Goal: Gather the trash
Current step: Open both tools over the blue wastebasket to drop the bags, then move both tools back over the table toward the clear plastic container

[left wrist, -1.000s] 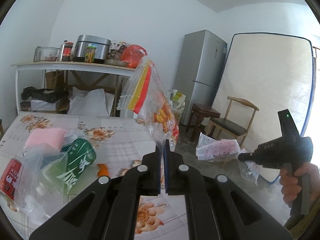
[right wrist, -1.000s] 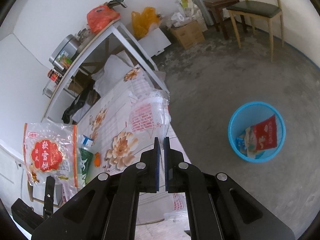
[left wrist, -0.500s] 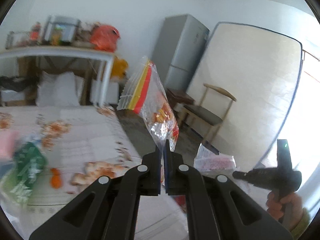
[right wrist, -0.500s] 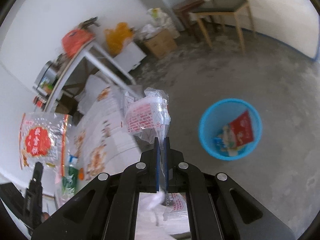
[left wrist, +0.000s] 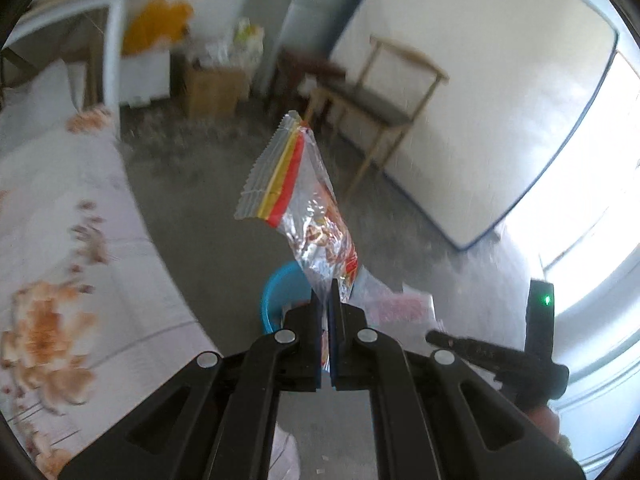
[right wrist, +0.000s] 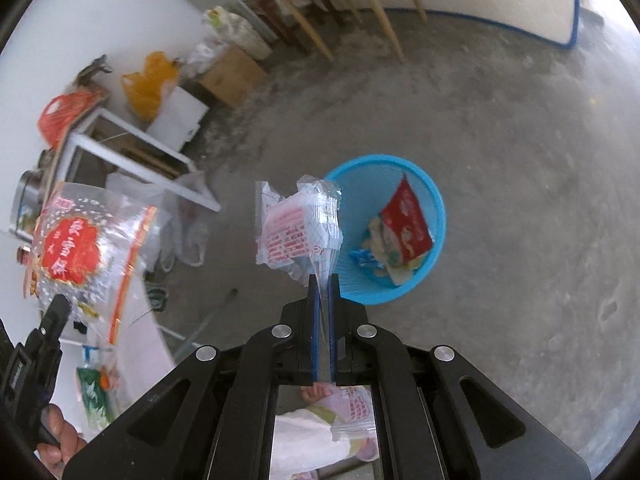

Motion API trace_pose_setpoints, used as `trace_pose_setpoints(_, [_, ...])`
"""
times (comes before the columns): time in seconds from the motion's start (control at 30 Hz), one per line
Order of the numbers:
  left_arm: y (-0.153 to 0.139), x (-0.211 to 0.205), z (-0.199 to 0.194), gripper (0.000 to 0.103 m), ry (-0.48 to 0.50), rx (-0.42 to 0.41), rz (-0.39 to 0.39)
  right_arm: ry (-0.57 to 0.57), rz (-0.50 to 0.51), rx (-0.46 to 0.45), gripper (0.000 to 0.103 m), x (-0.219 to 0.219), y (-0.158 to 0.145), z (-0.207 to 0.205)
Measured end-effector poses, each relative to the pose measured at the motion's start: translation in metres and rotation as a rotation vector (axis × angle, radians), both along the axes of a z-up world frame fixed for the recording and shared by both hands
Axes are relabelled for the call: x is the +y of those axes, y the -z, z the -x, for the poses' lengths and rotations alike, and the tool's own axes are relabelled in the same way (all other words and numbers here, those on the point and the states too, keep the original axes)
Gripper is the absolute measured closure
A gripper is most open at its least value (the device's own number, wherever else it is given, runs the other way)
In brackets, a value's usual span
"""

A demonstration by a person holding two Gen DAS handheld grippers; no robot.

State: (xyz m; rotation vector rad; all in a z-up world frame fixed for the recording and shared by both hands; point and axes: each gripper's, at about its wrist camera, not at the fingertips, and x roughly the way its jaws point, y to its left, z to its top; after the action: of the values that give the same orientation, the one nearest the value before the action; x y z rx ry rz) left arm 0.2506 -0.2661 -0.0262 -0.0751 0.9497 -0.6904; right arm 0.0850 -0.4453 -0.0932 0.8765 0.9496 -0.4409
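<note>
My left gripper (left wrist: 325,294) is shut on a clear snack bag with red and yellow stripes (left wrist: 304,204), held up in the air over the floor; the bag also shows in the right wrist view (right wrist: 80,244). My right gripper (right wrist: 323,280) is shut on a crumpled clear wrapper with red print (right wrist: 298,228), held just left of and above the blue waste basket (right wrist: 432,272). The basket stands on the concrete floor and holds a red packet (right wrist: 406,224) and other wrappers. In the left wrist view only part of the basket's rim (left wrist: 276,292) shows behind my fingers.
The flower-patterned table (left wrist: 60,264) lies to the left with a green packet (right wrist: 94,396) on it. A wooden chair (left wrist: 376,96), a stool, a cardboard box (right wrist: 232,76), a white shelf table (right wrist: 132,136) and a leaning mattress (left wrist: 480,100) stand around the floor.
Both grippers have swung away from the table toward the floor and the blue basket. The basket is now closer in the right wrist view, and has come into the left wrist view.
</note>
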Motion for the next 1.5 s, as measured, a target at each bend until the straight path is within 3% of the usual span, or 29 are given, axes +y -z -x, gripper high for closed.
trace_pose_setpoints(0.2, [0.044, -0.058, -0.031, 0.101, 0.036, 0.125, -0.082, 0.047, -0.013, 0.053, 0.094, -0.032, 0.03, -0.037])
trace_pose_setpoints(0.23, [0.053, -0.07, -0.037, 0.101, 0.045, 0.138, -0.104, 0.052, -0.015, 0.055, 0.091, -0.034, 0.033, -0.043])
trace_pose_setpoints(0.27, [0.06, -0.079, -0.042, 0.099, 0.049, 0.147, -0.12, 0.061, -0.024, 0.057, 0.078, -0.038, 0.041, -0.051])
trace_pose_setpoints(0.3, [0.069, -0.09, -0.047, 0.089, 0.059, 0.16, -0.128, 0.07, -0.029, 0.045, 0.061, -0.041, 0.047, -0.057])
trace_pose_setpoints(0.33, [0.074, -0.095, -0.051, 0.08, 0.061, 0.163, -0.144, 0.068, -0.03, 0.039, 0.053, -0.043, 0.051, -0.061])
trace_pose_setpoints(0.37, [0.079, -0.099, -0.053, 0.063, 0.047, 0.159, -0.174, 0.061, -0.034, 0.048, 0.046, -0.045, 0.059, -0.066])
trace_pose_setpoints(0.4, [0.082, -0.098, -0.052, 0.061, 0.028, 0.154, -0.195, 0.054, -0.039, 0.067, 0.046, -0.047, 0.066, -0.068])
trace_pose_setpoints(0.5, [0.082, -0.087, -0.054, 0.058, 0.012, 0.165, -0.161, 0.026, -0.063, 0.083, 0.046, -0.045, 0.079, -0.062])
trace_pose_setpoints(0.67, [0.063, -0.058, -0.047, 0.053, -0.018, 0.105, -0.149, -0.015, -0.07, 0.065, 0.046, -0.037, 0.076, -0.038])
trace_pose_setpoints(0.9, [0.027, -0.017, -0.038, 0.044, -0.064, 0.053, -0.083, -0.045, -0.071, 0.033, 0.046, -0.025, 0.058, -0.008])
trace_pose_setpoints(1.2, [-0.026, 0.042, 0.017, 0.031, -0.081, -0.067, 0.01, -0.135, -0.047, -0.009, 0.042, 0.011, 0.022, 0.0])
trace_pose_setpoints(1.5, [-0.052, 0.088, 0.075, 0.023, -0.115, -0.174, 0.016, -0.258, 0.013, -0.052, 0.033, 0.057, -0.017, -0.004])
